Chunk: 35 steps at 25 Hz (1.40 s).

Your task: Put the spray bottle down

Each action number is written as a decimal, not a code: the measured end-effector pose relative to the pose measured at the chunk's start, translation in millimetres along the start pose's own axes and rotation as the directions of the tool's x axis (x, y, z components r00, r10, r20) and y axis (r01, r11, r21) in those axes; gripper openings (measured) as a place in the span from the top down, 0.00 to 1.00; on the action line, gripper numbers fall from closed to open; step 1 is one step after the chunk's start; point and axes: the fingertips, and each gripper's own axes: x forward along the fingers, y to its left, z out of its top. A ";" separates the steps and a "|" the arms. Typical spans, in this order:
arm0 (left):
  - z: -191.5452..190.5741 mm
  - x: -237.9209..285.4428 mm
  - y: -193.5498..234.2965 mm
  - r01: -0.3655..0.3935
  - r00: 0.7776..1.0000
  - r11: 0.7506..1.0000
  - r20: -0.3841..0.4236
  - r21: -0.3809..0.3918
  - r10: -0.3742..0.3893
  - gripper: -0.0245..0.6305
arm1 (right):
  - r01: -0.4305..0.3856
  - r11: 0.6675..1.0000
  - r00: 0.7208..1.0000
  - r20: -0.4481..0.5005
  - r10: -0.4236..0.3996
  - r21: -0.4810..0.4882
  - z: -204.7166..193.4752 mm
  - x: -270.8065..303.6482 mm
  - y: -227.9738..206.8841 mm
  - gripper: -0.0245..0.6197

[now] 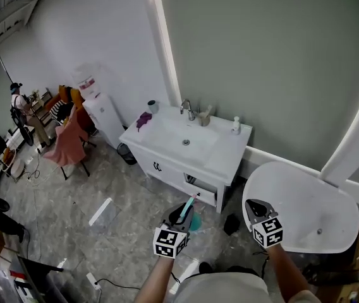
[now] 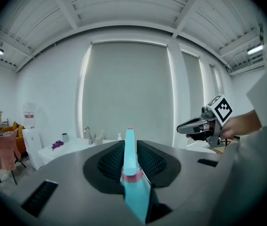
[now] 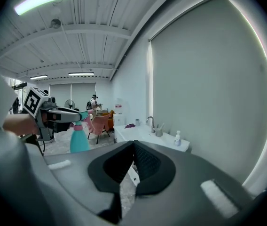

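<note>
While the left hand-held gripper clamps a teal spray bottle by its top, the bottle hanging in the air above the floor, the right hand-held gripper beside it is clenched on nothing. Ahead, a white sink cabinet stands against the wall.
</note>
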 end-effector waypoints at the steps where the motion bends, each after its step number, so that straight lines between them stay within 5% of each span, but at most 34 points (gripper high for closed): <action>1: -0.9 2.1 4.8 0.008 1.000 1.000 -0.001 0.004 -0.008 0.84 | 0.012 1.000 1.000 0.003 -0.012 0.008 0.7 3.5 0.3 0.95; 11: -1.7 35.4 30.8 0.056 0.998 0.998 -0.008 -0.016 -0.056 0.84 | 0.068 0.997 0.997 -0.024 -0.067 0.034 7.4 31.7 -14.3 0.95; 35: 9.3 235.3 76.2 0.031 0.996 0.999 -0.077 -0.025 -0.033 0.84 | -0.032 0.997 0.994 -0.099 0.040 0.074 -4.1 189.4 -152.0 0.95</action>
